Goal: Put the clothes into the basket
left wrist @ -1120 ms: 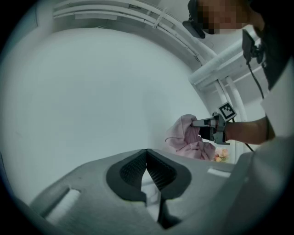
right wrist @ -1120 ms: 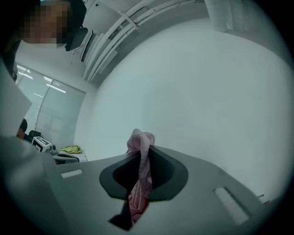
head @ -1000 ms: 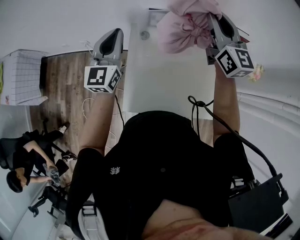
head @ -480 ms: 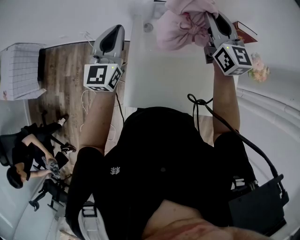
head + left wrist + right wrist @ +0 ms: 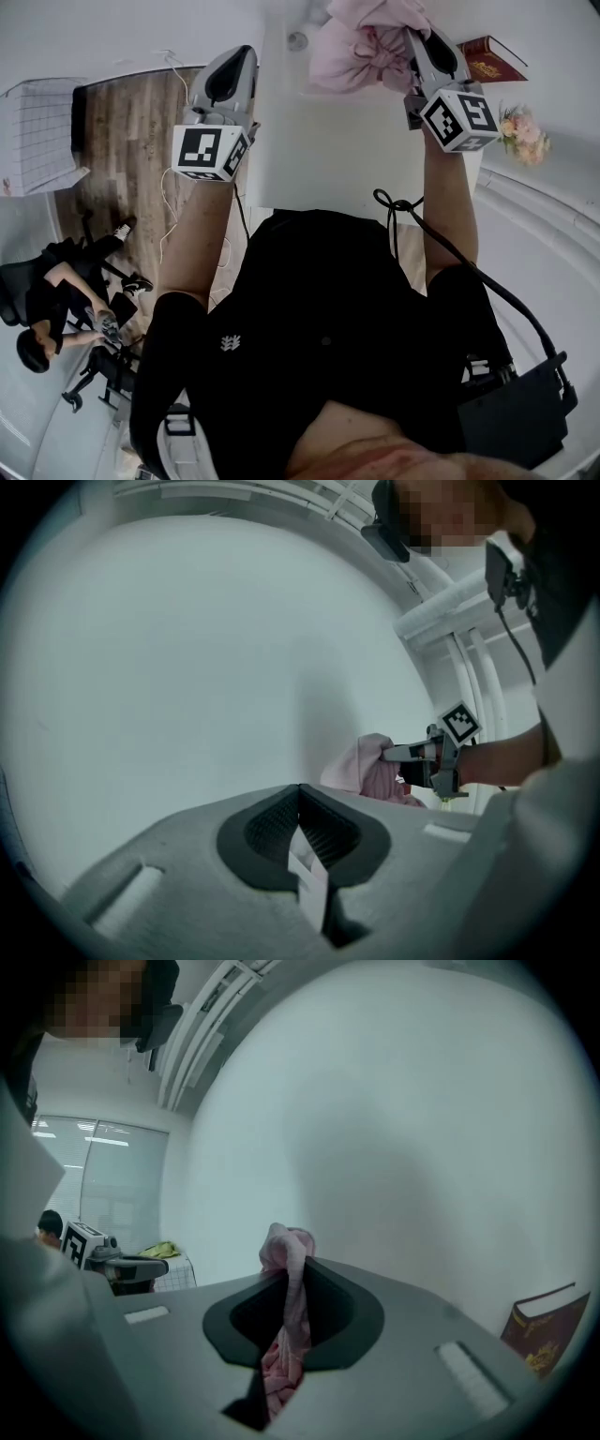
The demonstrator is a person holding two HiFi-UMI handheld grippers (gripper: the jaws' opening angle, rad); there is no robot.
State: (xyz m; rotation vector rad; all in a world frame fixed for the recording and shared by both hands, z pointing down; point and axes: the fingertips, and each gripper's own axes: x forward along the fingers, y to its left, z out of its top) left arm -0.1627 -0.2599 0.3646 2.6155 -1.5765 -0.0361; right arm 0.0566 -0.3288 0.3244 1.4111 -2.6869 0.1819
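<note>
My right gripper [image 5: 412, 37] is shut on a bunched pink garment [image 5: 352, 47], held up over the far end of the white table [image 5: 319, 150]. In the right gripper view the pink cloth [image 5: 286, 1335] runs between the closed jaws and sticks out past their tips. The left gripper view shows the same garment [image 5: 361, 766] hanging from the right gripper [image 5: 398, 754]. My left gripper [image 5: 239, 58] hovers over the table's left edge, jaws together with no clothing in them. A white gridded basket [image 5: 37, 141] stands on the wooden floor at the far left.
A dark red book [image 5: 489, 58] and a small bunch of flowers [image 5: 525, 136] lie on the right. In the right gripper view the basket [image 5: 183, 1271] has a yellow-green cloth [image 5: 164, 1249] on it. A person [image 5: 47, 319] sits low at the left.
The view has shifted, so the book and flowers show more fully. The left gripper has edged right and up in the picture. The right gripper still grips the pink garment.
</note>
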